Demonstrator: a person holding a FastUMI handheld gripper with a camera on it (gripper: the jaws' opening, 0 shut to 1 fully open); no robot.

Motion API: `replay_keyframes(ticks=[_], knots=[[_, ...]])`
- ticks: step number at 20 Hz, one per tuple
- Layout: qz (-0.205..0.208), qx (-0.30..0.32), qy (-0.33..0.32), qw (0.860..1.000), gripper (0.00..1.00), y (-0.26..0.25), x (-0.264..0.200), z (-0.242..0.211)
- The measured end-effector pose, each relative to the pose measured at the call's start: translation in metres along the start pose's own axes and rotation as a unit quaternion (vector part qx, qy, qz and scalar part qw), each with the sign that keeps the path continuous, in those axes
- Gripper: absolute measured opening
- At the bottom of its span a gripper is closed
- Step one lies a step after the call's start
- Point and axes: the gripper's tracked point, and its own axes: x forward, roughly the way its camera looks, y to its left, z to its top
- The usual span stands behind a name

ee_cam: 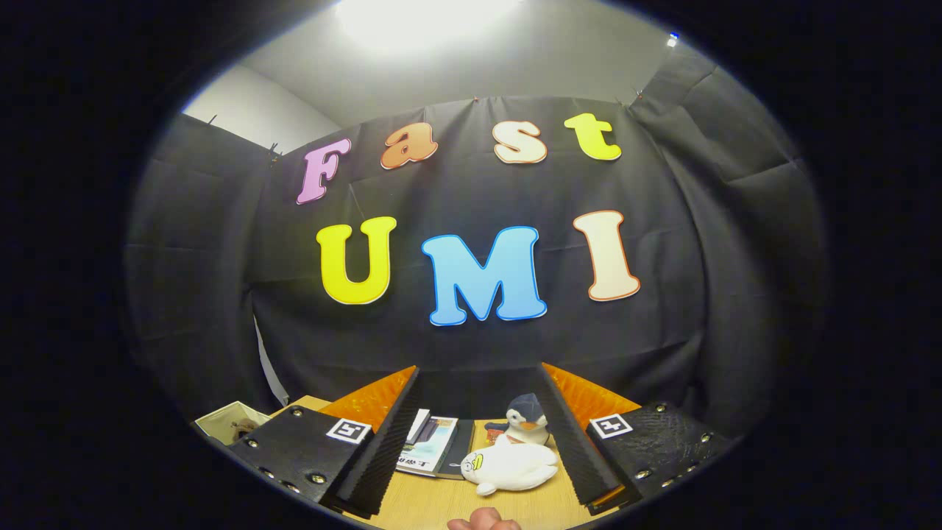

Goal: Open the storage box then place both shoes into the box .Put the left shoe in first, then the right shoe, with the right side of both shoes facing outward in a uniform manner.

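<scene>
Wooden desk carried, going from the left, a pale open container at its far corner, a book, and a white plush seal with a toy penguin just behind it, both toys lying between the gripper fingers. Its jaws were spread wide and held nothing, aimed level at the booth wall. Neither shoes nor storage box could be made out, so the sound move, in my judgement, was to tilt down and find the box lid before closing on anything.

Cream box, open on top, upright by the far left corner of the tabletop, beyond the left finger. Something brown inside, too small to tell. Gripper fingers spread wide, holding nothing.
</scene>
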Motion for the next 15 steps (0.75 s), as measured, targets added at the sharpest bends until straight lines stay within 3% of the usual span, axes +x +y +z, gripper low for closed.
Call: replay_keyframes(ticks=[9,15], knots=[[0.046,-0.004,-0.020,0.999,0.93,0.022,0.015,0.003],[0.047,-0.011,-0.045,0.998,0.93,0.008,0.011,-0.001]])
